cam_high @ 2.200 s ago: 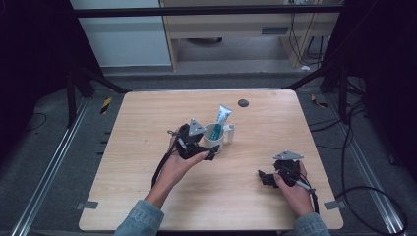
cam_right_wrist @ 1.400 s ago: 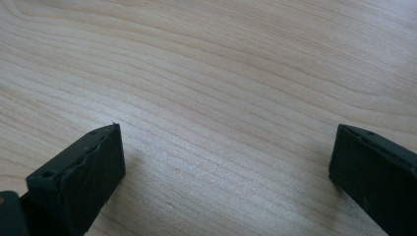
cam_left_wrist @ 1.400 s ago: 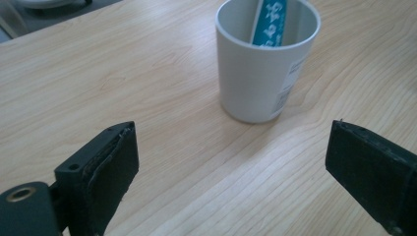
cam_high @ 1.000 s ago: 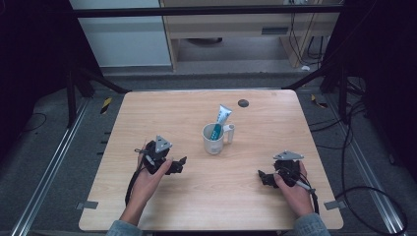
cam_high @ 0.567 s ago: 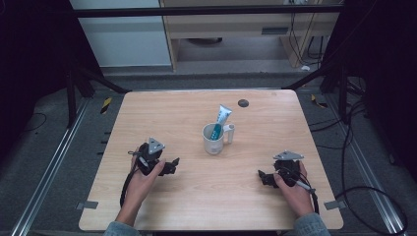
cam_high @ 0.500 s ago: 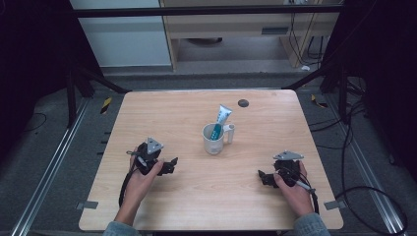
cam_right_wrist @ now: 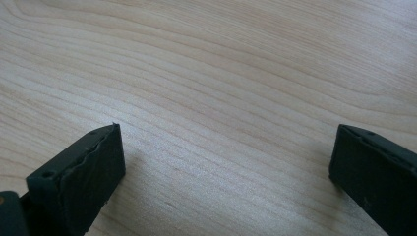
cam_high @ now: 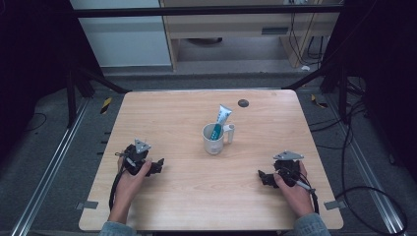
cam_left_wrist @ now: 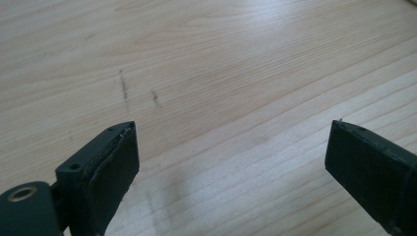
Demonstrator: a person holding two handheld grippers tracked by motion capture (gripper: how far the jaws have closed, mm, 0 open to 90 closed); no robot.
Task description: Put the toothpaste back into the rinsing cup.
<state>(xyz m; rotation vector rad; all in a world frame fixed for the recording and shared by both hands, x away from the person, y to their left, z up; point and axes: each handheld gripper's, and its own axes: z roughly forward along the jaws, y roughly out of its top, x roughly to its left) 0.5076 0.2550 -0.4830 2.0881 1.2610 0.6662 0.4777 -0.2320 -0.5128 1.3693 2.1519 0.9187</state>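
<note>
White mug holding toothpaste tube: frame centre, tube leaning upper right. We log left gripper lower left, right gripper lower right; both wide open, empty, about equally near.

I am working in what looks like a lab or test room. A bare light wooden table stands inside a black metal frame, on grey floor with loose black cables and yellow-black hazard tape.

Bright tabletop, dark surroundings, soft focus
</note>
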